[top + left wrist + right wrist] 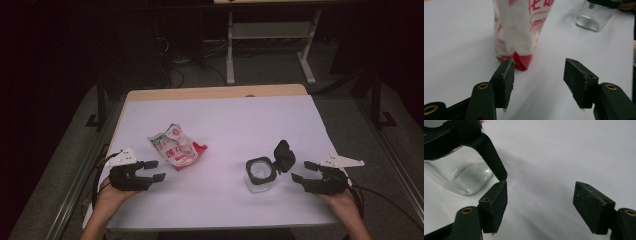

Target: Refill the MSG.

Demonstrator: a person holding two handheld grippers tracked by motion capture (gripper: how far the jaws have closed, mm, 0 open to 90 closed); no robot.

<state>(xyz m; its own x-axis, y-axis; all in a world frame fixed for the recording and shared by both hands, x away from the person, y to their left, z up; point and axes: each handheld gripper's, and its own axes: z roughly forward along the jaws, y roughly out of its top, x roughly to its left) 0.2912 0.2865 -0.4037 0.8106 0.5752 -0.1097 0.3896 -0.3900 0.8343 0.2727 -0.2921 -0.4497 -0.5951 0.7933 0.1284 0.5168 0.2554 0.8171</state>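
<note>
**Both grippers wide, nothing held**

Right now a person sits at the near edge of a white table (225,115), a gripper in each hand. The left gripper (152,170) rests low at the near left, its jaws spread apart with nothing between them, pointing toward a crumpled white and red packet (176,146) that lies just beyond its tips. From the left gripper view, the left gripper (537,75) has the red end of the packet (520,30) just ahead of its jaw on that side, not touching as far as I can tell.

The right gripper (304,171) sits at the near right, jaws likewise apart and empty. Just beside it stands a small clear glass jar (260,175) with its black flip lid (283,155) swung open and standing up. In the right gripper view the right gripper (540,195) has the lid (486,150) hanging down to one jaw tip; contact is unclear. The jar (461,175) looks empty.
</note>
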